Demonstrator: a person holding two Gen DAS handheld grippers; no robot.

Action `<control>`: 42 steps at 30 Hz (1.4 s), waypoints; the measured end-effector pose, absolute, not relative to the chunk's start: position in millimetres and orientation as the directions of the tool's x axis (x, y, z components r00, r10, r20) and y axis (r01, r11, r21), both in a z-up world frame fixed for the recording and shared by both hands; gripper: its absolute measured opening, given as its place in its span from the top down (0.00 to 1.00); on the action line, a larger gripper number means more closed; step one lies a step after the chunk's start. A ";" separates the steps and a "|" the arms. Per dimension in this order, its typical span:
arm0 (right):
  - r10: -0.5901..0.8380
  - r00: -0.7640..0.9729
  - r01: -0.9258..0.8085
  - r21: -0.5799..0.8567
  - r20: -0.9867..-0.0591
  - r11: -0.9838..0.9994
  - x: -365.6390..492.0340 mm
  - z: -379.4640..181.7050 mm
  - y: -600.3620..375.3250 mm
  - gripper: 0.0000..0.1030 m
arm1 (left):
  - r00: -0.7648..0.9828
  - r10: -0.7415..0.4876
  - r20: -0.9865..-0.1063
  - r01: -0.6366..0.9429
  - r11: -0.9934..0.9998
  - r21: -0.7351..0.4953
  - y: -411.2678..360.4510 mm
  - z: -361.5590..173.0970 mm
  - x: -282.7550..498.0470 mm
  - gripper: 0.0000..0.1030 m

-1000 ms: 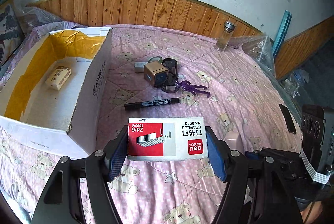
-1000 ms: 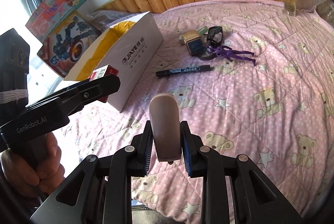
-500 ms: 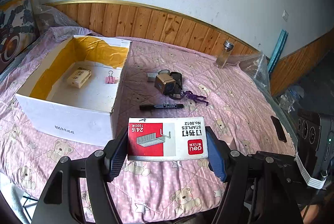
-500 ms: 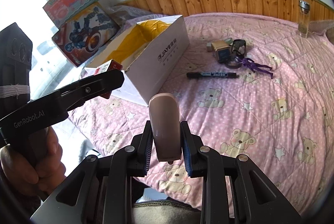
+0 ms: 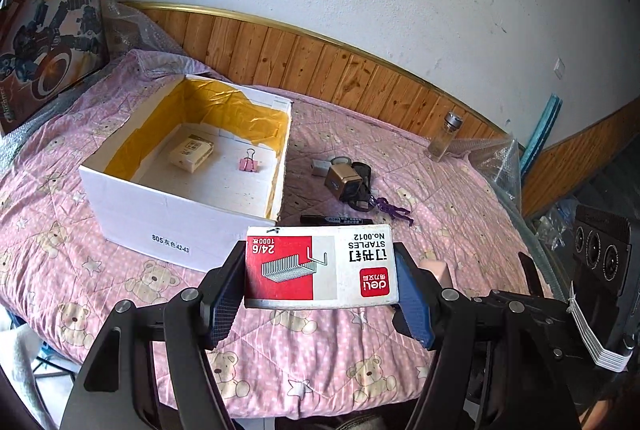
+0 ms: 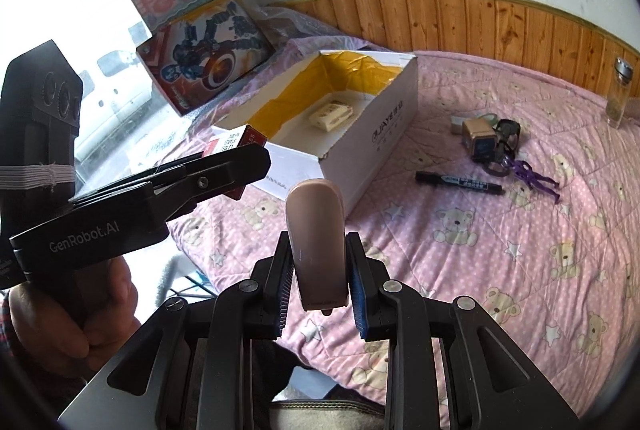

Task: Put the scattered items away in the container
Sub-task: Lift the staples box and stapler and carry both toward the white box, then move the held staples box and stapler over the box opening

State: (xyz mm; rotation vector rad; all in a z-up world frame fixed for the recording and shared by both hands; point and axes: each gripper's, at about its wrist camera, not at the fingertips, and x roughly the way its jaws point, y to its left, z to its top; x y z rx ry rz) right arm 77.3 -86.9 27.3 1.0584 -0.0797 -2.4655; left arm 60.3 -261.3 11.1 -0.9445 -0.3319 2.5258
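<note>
Above the near edge of the bed, my left gripper (image 5: 320, 306) clamps the staple box (image 5: 321, 267) across its short ends, short of the white container (image 5: 176, 222); my right gripper (image 6: 320, 286) pinches a beige rounded case (image 6: 316, 246), also outside it; I judge each load should clear the near wall, hang over bare floor beside the small packet (image 5: 191, 153), then release low.

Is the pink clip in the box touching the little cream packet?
Apart. The left wrist view shows bare white box floor between the pink clip and the cream packet.
</note>
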 end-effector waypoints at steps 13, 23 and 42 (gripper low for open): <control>-0.457 -0.593 0.449 0.199 -0.662 -0.871 58.8 46.0 -118.7 0.74 | -0.725 0.421 -0.544 -0.231 -0.894 -0.384 -300.5 22.0 49.3 0.33; -0.465 -0.592 0.458 0.199 -0.659 -0.866 33.3 55.5 -122.7 0.74 | -0.730 0.408 -0.548 -0.216 -0.899 -0.381 -306.2 28.2 30.1 0.33; -0.469 -0.591 0.465 0.198 -0.656 -0.863 -28.5 67.9 -119.4 0.74 | -0.716 0.401 -0.571 -0.201 -0.902 -0.381 -305.7 39.8 -26.0 0.33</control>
